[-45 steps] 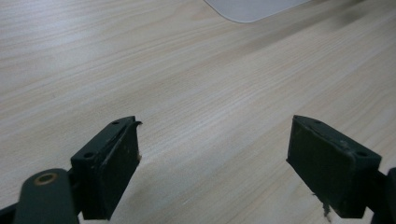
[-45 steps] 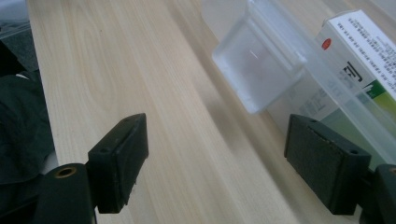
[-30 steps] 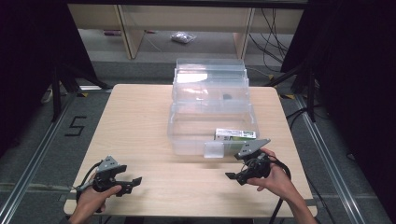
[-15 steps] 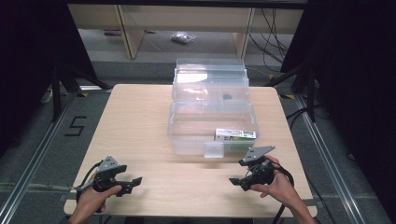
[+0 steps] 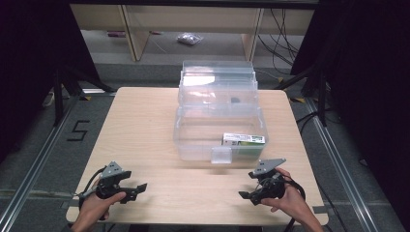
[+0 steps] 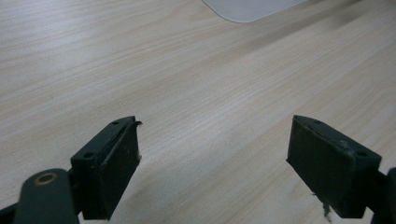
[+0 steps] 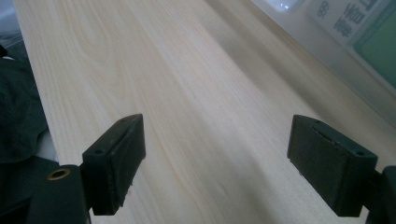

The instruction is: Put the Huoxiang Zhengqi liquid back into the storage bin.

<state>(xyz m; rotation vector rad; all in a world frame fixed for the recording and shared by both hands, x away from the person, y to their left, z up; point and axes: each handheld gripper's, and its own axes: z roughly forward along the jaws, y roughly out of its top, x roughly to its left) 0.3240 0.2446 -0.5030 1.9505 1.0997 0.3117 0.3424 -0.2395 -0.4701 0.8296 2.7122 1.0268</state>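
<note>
Two grippers, left [image 5: 138, 187], right [image 5: 245, 195], jaws spread, clear box [image 5: 220, 126] well beyond

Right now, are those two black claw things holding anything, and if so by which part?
Nothing is held. The left gripper and the right gripper both stand open over bare table, and the clear box sits apart from them.

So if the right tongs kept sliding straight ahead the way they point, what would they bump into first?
Probably nothing soon. The right tongs, open, point left across the bare table, roughly toward the left tongs. In the right gripper view, the clear box passes along the side, not in front. Depth is hard to judge.
</note>
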